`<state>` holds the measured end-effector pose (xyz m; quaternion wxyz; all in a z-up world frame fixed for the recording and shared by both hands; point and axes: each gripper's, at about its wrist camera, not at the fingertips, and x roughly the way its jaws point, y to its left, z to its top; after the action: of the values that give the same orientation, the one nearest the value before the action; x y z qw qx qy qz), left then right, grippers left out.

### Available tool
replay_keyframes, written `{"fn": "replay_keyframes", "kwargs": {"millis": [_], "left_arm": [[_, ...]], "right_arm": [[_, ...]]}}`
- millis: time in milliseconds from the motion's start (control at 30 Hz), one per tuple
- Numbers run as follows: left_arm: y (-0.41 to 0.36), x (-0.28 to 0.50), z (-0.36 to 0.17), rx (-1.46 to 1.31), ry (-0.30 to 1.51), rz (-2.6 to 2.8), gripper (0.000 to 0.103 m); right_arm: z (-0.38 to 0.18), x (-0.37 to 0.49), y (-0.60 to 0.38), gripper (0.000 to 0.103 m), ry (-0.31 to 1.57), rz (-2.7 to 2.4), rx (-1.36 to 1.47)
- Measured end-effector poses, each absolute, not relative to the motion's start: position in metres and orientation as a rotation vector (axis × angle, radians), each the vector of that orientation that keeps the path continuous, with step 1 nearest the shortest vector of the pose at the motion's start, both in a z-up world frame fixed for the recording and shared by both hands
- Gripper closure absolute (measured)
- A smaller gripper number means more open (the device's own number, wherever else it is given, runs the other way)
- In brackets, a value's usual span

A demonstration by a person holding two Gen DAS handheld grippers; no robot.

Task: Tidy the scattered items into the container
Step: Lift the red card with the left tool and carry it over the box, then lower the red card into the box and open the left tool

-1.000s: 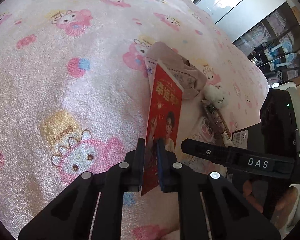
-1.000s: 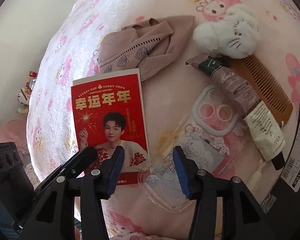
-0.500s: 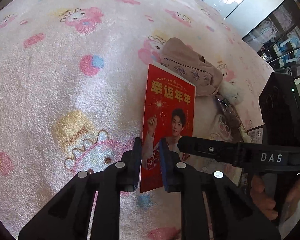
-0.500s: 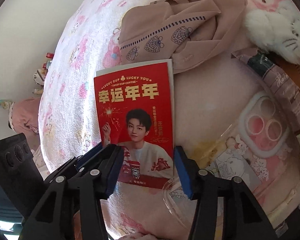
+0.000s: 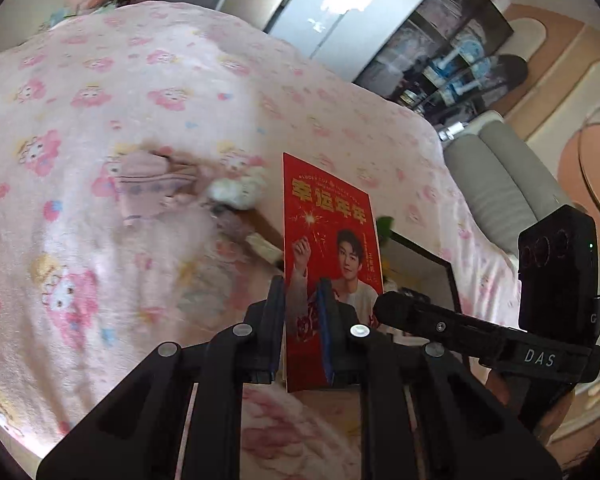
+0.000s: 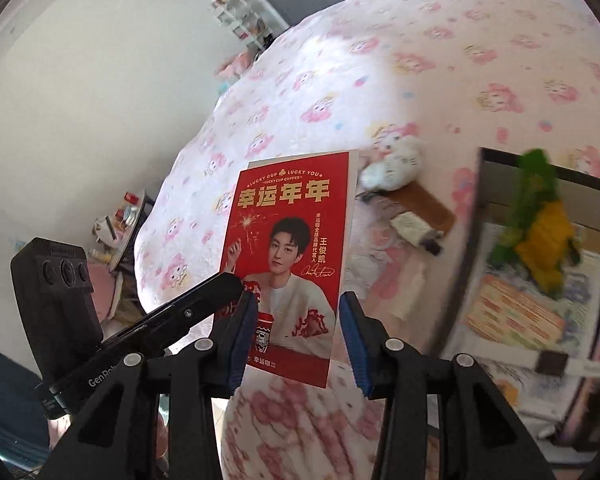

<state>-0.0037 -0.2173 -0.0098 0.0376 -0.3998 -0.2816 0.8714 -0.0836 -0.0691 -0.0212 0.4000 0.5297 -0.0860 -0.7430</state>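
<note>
My left gripper [image 5: 302,300] is shut on a red card [image 5: 328,248] with a man's picture and holds it upright above the pink blanket. The card also shows in the right wrist view [image 6: 292,248], between the fingers of my right gripper [image 6: 298,332], which is open and empty. A black box [image 6: 540,280] with a green and yellow plush and papers inside lies to the right; it also shows in the left wrist view [image 5: 424,272]. On the blanket lie a pink cloth [image 5: 152,184], a white plush [image 6: 392,164], a tube [image 6: 416,228] and a wooden comb [image 6: 428,200].
The pink patterned blanket [image 5: 120,100] covers the bed. A grey chair [image 5: 496,176] and dark shelves [image 5: 440,52] stand beyond the bed's far side. A white wall [image 6: 80,80] and floor clutter are at the left of the right wrist view.
My left gripper has lifted the red card off the blanket and swung it right towards the black box. The right gripper has risen with it and stays open.
</note>
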Motion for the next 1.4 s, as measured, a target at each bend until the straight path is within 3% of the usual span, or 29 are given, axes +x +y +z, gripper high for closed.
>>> {"fn": "replay_keyframes", "kwargs": {"millis": [100, 400, 533, 667, 1100, 1400], "left_arm": [[-0.157, -0.025, -0.014, -1.246, -0.799, 2.569, 0.089], [-0.010, -0.066, -0.053, -1.358, -0.657, 2.357, 0.093], [-0.002, -0.078, -0.075, -1.410, -0.708, 2.308, 0.096], [-0.007, -0.077, -0.090, -1.484, -0.691, 2.322, 0.092], [-0.030, -0.057, -0.088, -1.651, -0.583, 2.396, 0.059], [-0.036, -0.080, -0.102, -1.652, -0.590, 2.369, 0.060]], "right_arm": [[0.013, -0.070, 0.025, 0.064, -0.293, -1.996, 1.349], [-0.051, -0.078, 0.144, 0.064, -0.377, -2.262, 1.508], [-0.061, -0.088, 0.157, 0.066, -0.507, -2.174, 1.492], [-0.073, -0.093, 0.153, 0.066, -0.459, -2.194, 1.545], [-0.086, -0.090, 0.161, 0.066, -0.544, -2.248, 1.599], [-0.086, -0.090, 0.163, 0.066, -0.537, -2.228, 1.605]]}}
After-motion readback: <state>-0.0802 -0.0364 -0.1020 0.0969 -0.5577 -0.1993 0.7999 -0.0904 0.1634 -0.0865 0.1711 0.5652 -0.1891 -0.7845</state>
